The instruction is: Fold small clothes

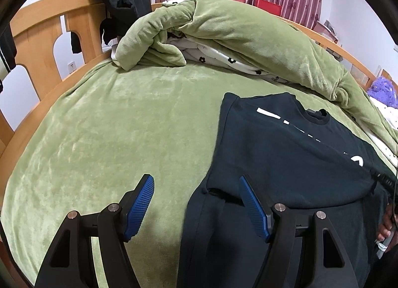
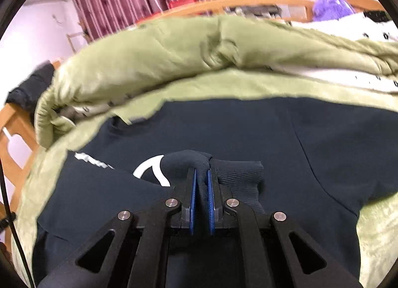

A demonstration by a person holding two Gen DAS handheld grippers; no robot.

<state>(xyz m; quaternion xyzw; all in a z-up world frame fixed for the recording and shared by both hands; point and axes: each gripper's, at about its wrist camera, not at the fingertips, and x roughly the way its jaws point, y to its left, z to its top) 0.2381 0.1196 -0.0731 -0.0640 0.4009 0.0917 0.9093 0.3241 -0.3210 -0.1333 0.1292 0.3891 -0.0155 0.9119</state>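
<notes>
Both wrist views look steeply down, close over green bed [image 1: 112,126]; both share dark sweatshirt [image 1: 286,151].

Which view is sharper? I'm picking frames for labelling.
The left wrist view is crisp: the dark shirt and green blanket show clear texture. The right wrist view is motion-smeared across the rolled quilt, though the right gripper itself stays sharp. Both bend strongly at the edges.

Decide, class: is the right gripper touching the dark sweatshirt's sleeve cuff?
Touching. The right wrist view shows the right gripper with both blue pads pressed on a bunched fold of the sleeve cuff of the dark sweatshirt.
</notes>
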